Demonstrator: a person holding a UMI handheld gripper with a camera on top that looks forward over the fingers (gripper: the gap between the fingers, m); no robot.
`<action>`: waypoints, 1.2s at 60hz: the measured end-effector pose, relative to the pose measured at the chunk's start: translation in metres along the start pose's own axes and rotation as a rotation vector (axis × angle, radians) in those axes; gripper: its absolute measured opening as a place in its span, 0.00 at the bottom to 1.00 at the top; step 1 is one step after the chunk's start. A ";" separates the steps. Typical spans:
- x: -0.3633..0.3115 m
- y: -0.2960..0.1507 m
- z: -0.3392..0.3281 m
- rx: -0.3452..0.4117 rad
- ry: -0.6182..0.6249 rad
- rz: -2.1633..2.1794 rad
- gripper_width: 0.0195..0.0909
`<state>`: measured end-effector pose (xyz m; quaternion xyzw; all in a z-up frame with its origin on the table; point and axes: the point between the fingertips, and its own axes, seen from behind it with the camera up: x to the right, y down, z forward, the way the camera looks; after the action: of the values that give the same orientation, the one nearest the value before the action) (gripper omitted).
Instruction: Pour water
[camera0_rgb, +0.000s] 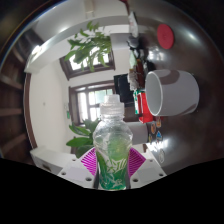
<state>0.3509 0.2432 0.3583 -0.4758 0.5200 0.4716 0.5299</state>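
Observation:
A clear plastic bottle with a white cap and a green label stands upright between my fingers, and my gripper is shut on it, both magenta pads pressing its sides. Beyond the bottle, up and to the right of its cap, a white mug with a red inside lies tilted on its side in this view, its mouth facing toward the bottle. The whole scene appears rotated. The bottle's base is hidden below the fingers.
A window with a dark frame and a green leafy plant fill the background behind the bottle. A red round object shows far beyond the mug. A white wall runs along the left.

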 end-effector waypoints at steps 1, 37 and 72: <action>-0.010 -0.001 -0.012 0.010 -0.002 0.031 0.22; -0.031 0.069 -0.005 -0.032 0.095 0.149 0.22; -0.125 -0.120 -0.033 0.066 0.447 -1.718 0.24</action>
<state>0.4647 0.1979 0.4845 -0.7672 0.0878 -0.2080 0.6003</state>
